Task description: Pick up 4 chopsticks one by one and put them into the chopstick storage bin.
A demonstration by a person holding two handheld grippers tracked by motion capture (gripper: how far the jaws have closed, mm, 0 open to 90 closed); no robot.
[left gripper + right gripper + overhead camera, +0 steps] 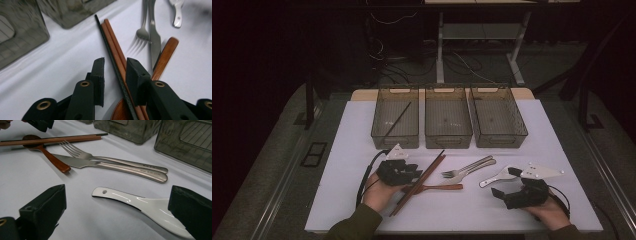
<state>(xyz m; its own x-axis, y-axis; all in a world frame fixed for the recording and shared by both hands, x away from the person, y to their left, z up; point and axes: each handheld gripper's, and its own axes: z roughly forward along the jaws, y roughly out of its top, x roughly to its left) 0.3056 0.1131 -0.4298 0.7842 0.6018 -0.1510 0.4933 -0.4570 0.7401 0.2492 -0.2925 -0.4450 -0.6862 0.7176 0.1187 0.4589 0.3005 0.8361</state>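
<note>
Left gripper [113,75] low over chopsticks [113,47], jaws straddling them, not yet pinching, set for pickup; right gripper [117,212] wide open around white spoon [140,206], untouched, staged for bins [448,122]

The right gripper [117,212] holds its black jaws wide apart around a glossy white ceramic spoon [140,206] lying on the white tabletop [30,177]; a steel fork [105,158] and knife [112,166] lie beyond.

You saw smooth brown wooden chopsticks [113,40] beside one matt black chopstick [110,50], and a wooden spoon [47,155] with a soft shine. The fork [105,157] and knife [112,166] were brushed metal, and the white spoon [142,206] looked glossy. The bins [448,117] were see-through smoky plastic on a matt white table [347,150].
</note>
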